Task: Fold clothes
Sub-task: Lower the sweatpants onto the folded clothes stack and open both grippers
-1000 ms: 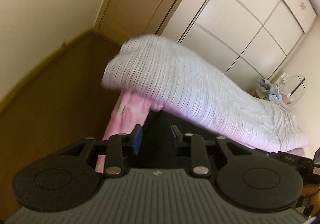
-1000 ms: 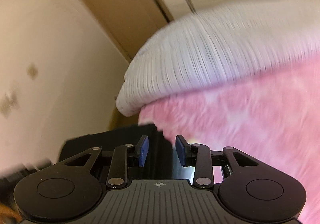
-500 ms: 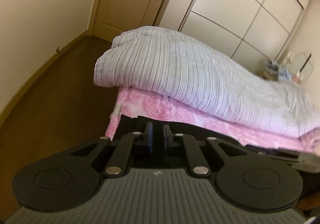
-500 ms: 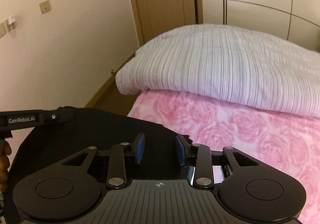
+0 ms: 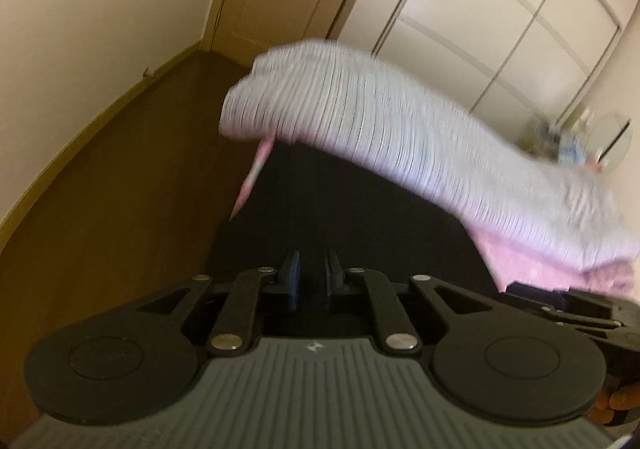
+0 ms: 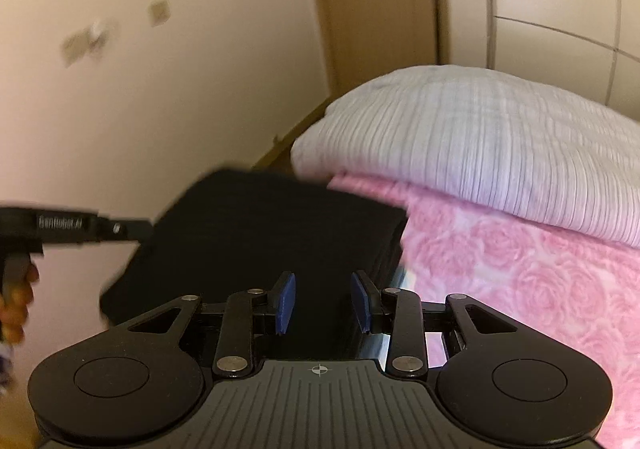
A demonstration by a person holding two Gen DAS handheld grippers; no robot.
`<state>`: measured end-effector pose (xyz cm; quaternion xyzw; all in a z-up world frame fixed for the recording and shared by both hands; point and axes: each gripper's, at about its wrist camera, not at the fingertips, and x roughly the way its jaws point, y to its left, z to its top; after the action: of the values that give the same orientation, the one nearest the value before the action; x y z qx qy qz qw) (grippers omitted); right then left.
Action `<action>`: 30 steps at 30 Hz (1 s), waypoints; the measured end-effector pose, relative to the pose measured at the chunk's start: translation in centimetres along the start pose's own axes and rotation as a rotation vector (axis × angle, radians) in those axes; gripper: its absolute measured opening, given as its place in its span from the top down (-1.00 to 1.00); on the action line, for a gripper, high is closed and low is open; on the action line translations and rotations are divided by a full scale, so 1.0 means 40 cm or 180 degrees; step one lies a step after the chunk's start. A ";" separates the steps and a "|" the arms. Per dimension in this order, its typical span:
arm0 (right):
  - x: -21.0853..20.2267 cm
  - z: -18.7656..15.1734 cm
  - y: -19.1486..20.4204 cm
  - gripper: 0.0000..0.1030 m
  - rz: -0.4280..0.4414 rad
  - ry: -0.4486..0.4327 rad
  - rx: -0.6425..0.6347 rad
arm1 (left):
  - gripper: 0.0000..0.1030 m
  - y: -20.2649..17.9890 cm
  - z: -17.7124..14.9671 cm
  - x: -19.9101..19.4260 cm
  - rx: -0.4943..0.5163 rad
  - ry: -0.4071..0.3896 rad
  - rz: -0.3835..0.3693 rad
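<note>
While the left gripper [image 5: 311, 273] is clamped narrowly on the black garment [image 5: 340, 217] lifted over the pink bed sheet [image 6: 520, 281], soft limp cloth is judged best pinched at its edges, and the right gripper [image 6: 323, 301] is held half open around it, grip unclear

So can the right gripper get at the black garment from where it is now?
Probably yes: the right gripper has its jaws apart with the black garment directly ahead of and between them, and nothing blocks the way.
</note>
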<state>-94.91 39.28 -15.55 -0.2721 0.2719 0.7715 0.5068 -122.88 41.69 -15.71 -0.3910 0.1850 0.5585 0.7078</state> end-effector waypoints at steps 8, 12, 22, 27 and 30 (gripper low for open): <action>-0.009 -0.054 0.025 0.31 -0.0215 0.0406 0.0074 | 0.51 -0.083 -0.043 -0.052 0.0119 0.0153 0.0475; -0.063 -0.066 0.038 0.31 -0.0195 0.0516 0.0192 | 0.45 -0.133 -0.066 -0.104 0.0212 0.0240 0.0699; -0.195 -0.126 0.094 0.24 -0.0221 0.0744 0.0348 | 0.20 -0.228 -0.180 -0.224 0.0304 0.0420 0.0921; -0.245 -0.146 0.115 0.15 -0.0262 0.0815 0.0348 | -0.12 -0.271 -0.212 -0.267 0.0370 0.0368 0.1046; -0.265 -0.155 0.131 0.10 -0.0223 0.0826 0.0306 | -0.16 -0.287 -0.233 -0.287 0.0398 0.0303 0.1130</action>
<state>-95.28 26.46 -11.79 -0.3544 0.3622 0.6977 0.5064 -114.05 26.40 -9.55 -0.3335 0.3187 0.6429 0.6115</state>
